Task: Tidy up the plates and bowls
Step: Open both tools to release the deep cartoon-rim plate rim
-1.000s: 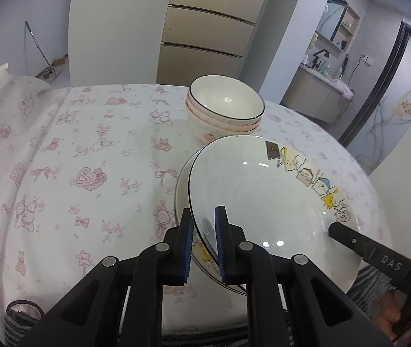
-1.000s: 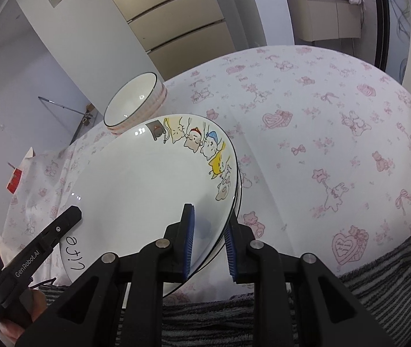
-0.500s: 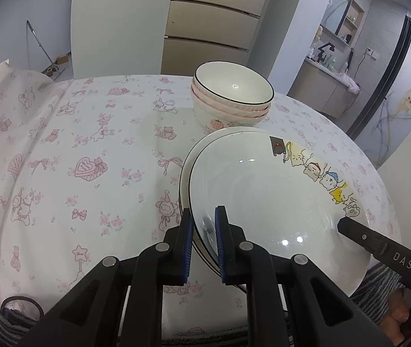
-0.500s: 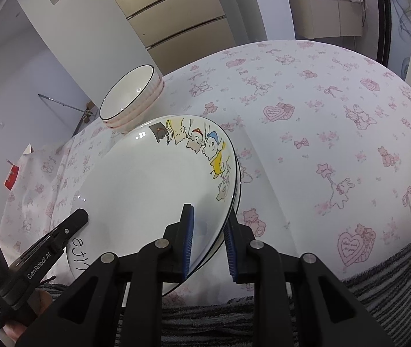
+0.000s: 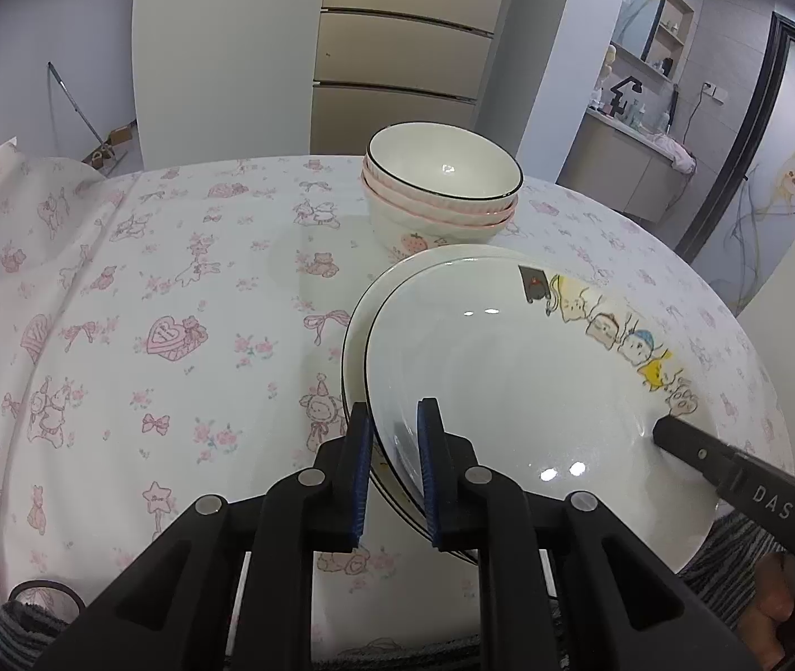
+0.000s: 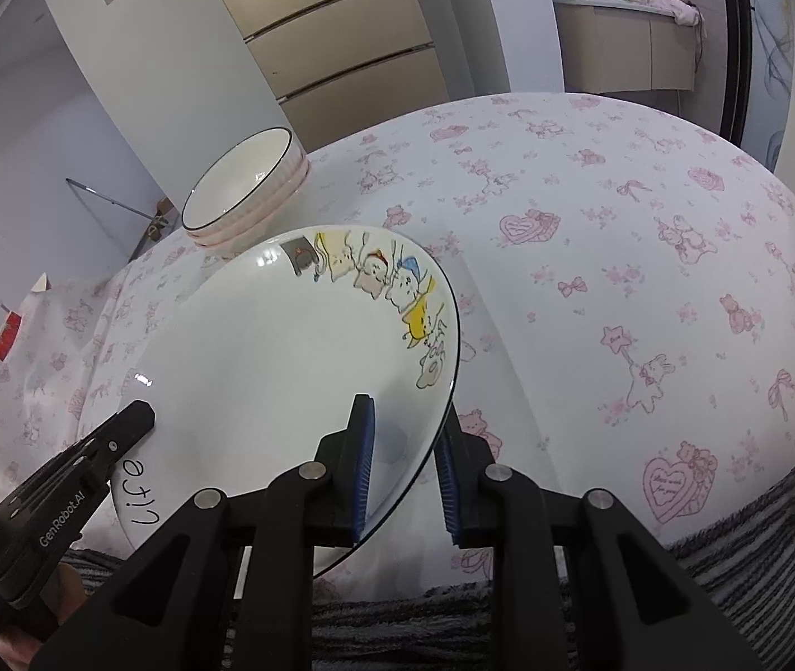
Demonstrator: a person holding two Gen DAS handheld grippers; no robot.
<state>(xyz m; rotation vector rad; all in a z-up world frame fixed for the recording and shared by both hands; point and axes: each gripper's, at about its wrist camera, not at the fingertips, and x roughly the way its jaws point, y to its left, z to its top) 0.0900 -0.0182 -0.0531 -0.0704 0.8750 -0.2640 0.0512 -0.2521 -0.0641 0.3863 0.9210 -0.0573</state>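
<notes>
Table: round, under a pink-print cloth
Top plate: cartoon rim, tilted over a second plate, near edge
Bowl stack: just behind the plates
Left gripper: clamped on top plate's rim
Right gripper: clamped on its opposite rim

This is a home, its dining corner opening onto a washing area; a round table wears a white cloth printed with pink bears, bows and hearts; stacked bowls and a cartoon-edged plate sit on it; behind stands a tall beige cabinet with horizontal drawer fronts; to the right, a vanity counter carries a black tap and bottles under a mirror and shelves; a dark-framed door shows a painted floral panel.
</notes>
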